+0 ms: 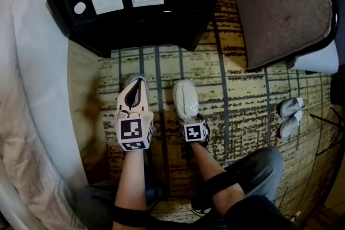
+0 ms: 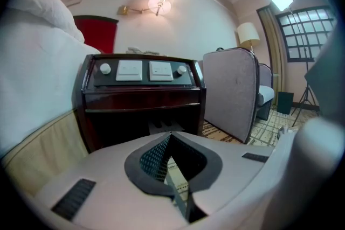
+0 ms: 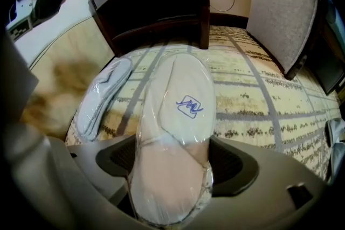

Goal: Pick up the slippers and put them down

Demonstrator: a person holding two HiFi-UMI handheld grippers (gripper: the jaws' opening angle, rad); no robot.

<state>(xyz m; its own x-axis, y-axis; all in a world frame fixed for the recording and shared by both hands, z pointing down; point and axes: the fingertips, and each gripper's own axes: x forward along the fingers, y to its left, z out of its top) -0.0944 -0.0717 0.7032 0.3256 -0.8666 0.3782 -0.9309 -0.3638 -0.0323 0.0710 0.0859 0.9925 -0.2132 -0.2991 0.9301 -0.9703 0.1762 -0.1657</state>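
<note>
1. Right gripper (image 3: 172, 167): grasping the wrapped slipper (image 3: 180, 105), with a pad against each flank of its heel end. I hold it at the heel, I judge, so the toe can lie flat. The slipper is at centre frame, its toe towards the bedside cabinet (image 1: 140, 8). I cannot tell whether it rests on the carpet (image 3: 259, 99) or hangs just above it.
2. Left gripper (image 1: 139, 83): clenched on nothing, jaws together, left of centre in the head view.
3. Second slipper (image 3: 102, 99): on the carpet just left of the first, under the left gripper's tip; likely my next pick.
4. Spare pair (image 1: 291, 116): right edge, well apart and untouched.
</note>
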